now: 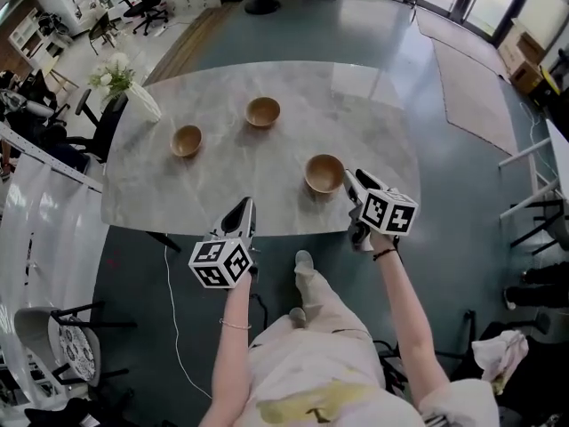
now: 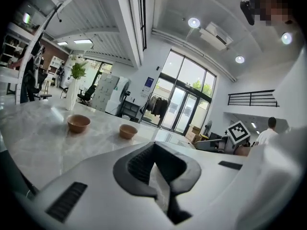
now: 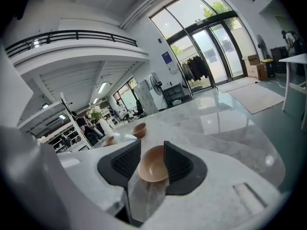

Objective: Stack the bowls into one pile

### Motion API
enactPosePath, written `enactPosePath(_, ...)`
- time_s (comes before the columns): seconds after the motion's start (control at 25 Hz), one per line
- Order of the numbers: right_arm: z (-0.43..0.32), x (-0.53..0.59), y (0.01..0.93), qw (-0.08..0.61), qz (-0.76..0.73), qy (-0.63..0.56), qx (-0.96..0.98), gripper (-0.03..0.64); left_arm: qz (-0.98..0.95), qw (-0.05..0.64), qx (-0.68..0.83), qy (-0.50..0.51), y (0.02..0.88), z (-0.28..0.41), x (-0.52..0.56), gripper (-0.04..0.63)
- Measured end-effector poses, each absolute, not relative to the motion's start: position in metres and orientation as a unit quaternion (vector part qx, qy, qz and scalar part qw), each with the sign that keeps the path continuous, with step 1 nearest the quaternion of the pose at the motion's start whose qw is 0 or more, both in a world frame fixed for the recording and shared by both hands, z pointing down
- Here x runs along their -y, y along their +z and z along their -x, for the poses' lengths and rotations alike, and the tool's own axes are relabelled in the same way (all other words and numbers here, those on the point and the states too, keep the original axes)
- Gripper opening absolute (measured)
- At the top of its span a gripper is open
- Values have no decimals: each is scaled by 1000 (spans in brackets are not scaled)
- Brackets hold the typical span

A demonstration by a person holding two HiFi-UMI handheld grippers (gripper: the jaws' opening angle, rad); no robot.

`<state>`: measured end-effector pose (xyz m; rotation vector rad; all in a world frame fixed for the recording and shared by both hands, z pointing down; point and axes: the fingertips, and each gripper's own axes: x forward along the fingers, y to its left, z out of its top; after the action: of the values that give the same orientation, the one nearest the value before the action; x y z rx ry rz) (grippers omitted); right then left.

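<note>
One bowl (image 3: 153, 164) shows between the open right tongs (image 3: 152, 143); left gripper view misses it

Broad pale grey marble-patterned tabletop (image 1: 267, 194) with rounded corners, above a dark blue-grey floor (image 1: 462, 238). At its far left corner, a white vase of white flowers and green leaves (image 1: 120, 76). Beyond that corner, black wheeled office chairs (image 1: 147, 7) on lighter flooring. Off to the right, a grey rectangular rug (image 1: 476, 87) and brown cardboard boxes (image 1: 520, 56). Thin white cable (image 1: 173, 310) trailing over the floor under the near edge; lower left, a black-framed chair with a patterned round seat (image 1: 67, 345). Farther back, tall black-framed glass doors (image 2: 184, 111), a rack of hanging clothes (image 2: 158, 107), round ceiling lights (image 2: 194, 22), and a black-railed balcony (image 3: 72, 35).
</note>
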<state>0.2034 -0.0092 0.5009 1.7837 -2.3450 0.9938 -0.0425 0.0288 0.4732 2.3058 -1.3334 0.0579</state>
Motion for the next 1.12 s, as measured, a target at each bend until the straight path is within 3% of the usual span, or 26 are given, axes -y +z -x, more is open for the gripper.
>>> enactPosePath(1.12, -207, 62, 620, 191, -492, 524, 669, 133, -817, 384, 414, 117, 577, -31, 51, 0)
